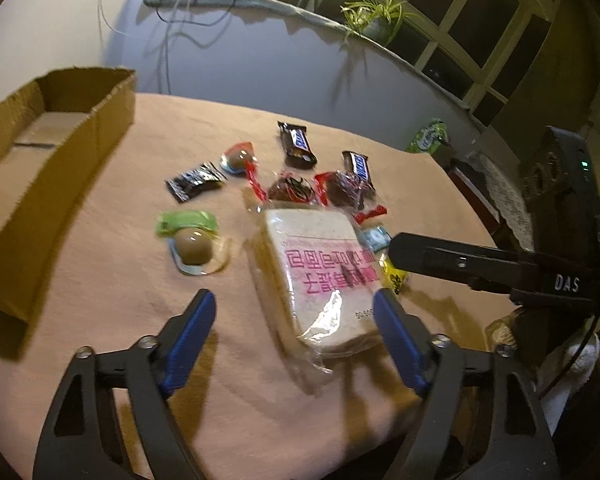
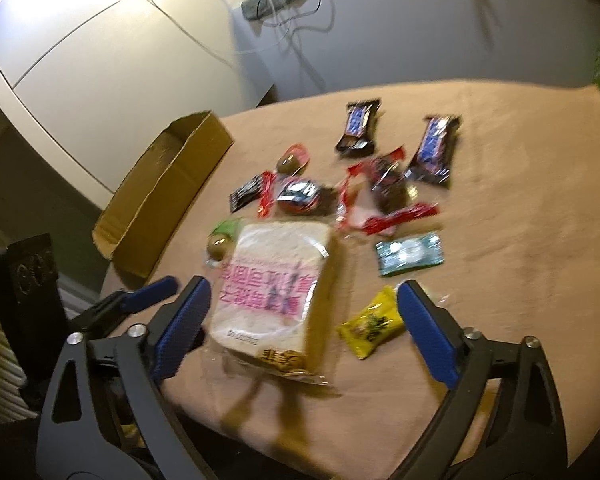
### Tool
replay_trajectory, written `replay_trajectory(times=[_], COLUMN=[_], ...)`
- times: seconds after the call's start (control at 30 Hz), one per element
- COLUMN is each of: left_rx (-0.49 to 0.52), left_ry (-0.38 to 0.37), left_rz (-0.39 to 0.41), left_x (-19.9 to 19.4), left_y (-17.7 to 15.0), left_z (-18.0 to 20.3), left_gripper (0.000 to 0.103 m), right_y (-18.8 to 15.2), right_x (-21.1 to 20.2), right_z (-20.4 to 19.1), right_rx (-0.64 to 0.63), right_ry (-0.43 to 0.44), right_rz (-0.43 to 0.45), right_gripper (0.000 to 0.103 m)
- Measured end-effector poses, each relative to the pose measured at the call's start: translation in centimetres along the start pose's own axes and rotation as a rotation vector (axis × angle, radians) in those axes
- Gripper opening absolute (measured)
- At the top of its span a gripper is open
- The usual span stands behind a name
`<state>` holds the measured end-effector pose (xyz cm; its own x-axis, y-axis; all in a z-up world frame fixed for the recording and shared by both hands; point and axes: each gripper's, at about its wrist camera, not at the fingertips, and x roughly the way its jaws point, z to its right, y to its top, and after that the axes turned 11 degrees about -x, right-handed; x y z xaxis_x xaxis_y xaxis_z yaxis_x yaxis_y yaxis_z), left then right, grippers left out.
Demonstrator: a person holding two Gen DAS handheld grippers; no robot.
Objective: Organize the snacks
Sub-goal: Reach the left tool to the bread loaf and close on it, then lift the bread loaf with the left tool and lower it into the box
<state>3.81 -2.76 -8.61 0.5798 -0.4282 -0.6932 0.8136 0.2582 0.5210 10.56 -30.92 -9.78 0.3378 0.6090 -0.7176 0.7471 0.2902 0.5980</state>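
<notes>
Both tongs are spread wide with nothing in them: left tongs hover just short of the bagged bread slices, right tongs straddle that same bag's near end. Around the bread sit the other snacks: yellow candy packet, teal packet, two Snickers bars, red-wrapped cakes. The cardboard box sits on the left part of the desk, which has a peach cloth. Behind: pale wall, cables, a spider plant.
</notes>
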Motion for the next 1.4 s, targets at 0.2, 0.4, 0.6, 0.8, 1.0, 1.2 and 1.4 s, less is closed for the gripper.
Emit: replay_trajectory(times=[0.2, 0.4, 0.6, 0.8, 1.0, 1.2, 1.4], left_rx=[0.001, -0.019, -0.015, 0.012, 0.017, 0.004, -0.022], left_ry=[-0.023, -0.059, -0.077, -0.074, -0.082, -0.084, -0.073], left_rz=[-0.031, -0.076, -0.082, -0.065, -0.019, 0.04, 0.111], left_x=[0.9, 2.0, 2.1, 1.8, 0.1, -2.1, -4.7], left_y=[-0.1, 0.0, -0.1, -0.2, 0.0, 0.7, 2.2], left_z=[0.1, 0.1, 0.1, 0.6, 0.3, -1.1, -3.4], left_gripper=[0.067, 0.057, 0.054, 0.053, 0.053, 0.053, 0.053], right_y=[0.0, 0.3, 0.3, 0.5, 1.0, 2.8, 5.2], right_x=[1.1, 1.8, 3.3, 3.4, 3.2, 2.7, 3.2], right_z=[0.4, 0.0, 0.1, -0.5, -1.7, -4.1, -7.2], right_rx=[0.032, 0.02, 0.035, 0.018, -0.001, -0.049, -0.112], right_ry=[0.044, 0.076, 0.102, 0.091, 0.081, 0.08, 0.095], right_rz=[-0.054, -0.092, -0.139, -0.146, -0.147, -0.125, -0.113], right_gripper=[0.082, 0.074, 0.065, 0.06, 0.06, 0.06, 0.06])
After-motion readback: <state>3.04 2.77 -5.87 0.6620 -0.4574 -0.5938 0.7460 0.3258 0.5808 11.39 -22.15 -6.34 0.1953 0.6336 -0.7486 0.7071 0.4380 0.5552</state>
